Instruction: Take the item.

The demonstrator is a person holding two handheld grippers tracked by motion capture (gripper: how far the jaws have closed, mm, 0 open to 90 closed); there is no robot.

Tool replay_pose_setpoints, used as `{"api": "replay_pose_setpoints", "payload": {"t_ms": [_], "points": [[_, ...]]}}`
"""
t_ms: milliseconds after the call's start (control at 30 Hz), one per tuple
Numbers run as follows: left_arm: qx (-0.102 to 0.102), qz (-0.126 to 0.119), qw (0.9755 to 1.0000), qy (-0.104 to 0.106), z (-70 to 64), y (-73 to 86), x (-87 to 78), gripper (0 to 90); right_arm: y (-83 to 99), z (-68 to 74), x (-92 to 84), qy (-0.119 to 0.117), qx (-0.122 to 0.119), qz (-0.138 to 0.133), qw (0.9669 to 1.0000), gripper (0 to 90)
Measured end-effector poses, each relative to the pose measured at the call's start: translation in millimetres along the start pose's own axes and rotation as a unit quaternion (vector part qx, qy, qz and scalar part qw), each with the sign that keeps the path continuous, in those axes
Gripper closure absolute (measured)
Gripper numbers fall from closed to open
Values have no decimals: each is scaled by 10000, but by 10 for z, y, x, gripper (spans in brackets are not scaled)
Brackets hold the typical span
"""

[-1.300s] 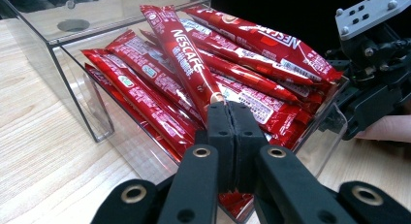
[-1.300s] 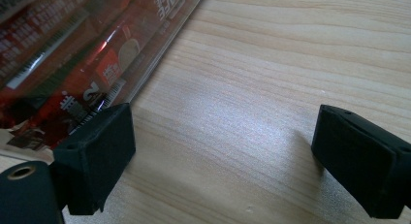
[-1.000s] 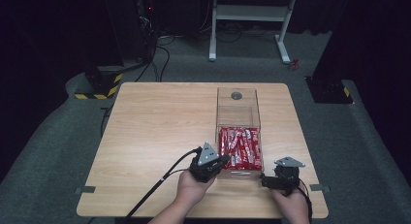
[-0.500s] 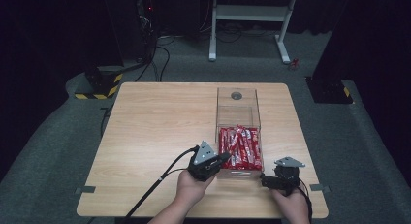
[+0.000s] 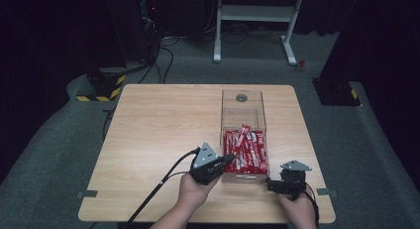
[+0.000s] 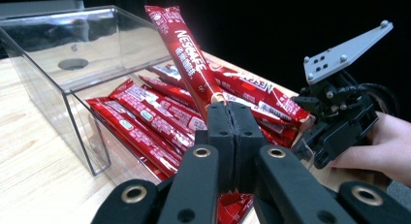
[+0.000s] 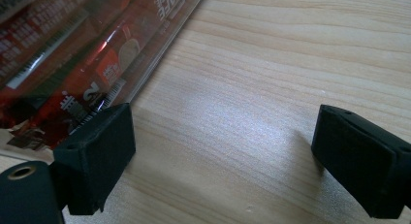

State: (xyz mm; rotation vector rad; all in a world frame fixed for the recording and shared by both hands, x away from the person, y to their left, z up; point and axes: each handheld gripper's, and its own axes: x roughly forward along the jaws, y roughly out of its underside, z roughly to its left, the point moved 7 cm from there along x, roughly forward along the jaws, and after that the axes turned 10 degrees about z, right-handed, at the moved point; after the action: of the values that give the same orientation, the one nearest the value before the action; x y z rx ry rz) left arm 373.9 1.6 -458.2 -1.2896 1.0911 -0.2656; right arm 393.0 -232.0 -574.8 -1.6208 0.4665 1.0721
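Pinching one red Nescafé coffee stick (image 6: 186, 59) by its lower end, the left gripper (image 6: 232, 118) has its jaws pressed shut on the sachet, tilting it above the others in the clear plastic box (image 5: 242, 106), likely to draw it out alone. The right gripper (image 7: 223, 151) rests on the wooden table (image 7: 271, 73) beside the box, jaws wide with nothing between them, perhaps steadying it. Print lower on the sticks is too blurred to read.
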Motion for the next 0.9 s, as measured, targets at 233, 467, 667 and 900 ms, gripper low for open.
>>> {"api": "replay_pose_setpoints", "payload": {"t_ms": [233, 467, 667, 900], "points": [[19, -123, 9999, -39, 20, -39, -100, 891, 0, 0, 0, 1, -2, 0, 10000, 82], [83, -200, 9997, -119, 48, -55, -217, 891, 0, -1, 0, 2, -7, 2, 10000, 82], [72, -224, 9995, -199, 109, -29, -300, 891, 0, -1, 0, 3, -7, 1, 10000, 83], [13, -204, 9994, -289, 192, 42, -370, 891, 0, -1, 0, 3, -8, 1, 10000, 82]]}}
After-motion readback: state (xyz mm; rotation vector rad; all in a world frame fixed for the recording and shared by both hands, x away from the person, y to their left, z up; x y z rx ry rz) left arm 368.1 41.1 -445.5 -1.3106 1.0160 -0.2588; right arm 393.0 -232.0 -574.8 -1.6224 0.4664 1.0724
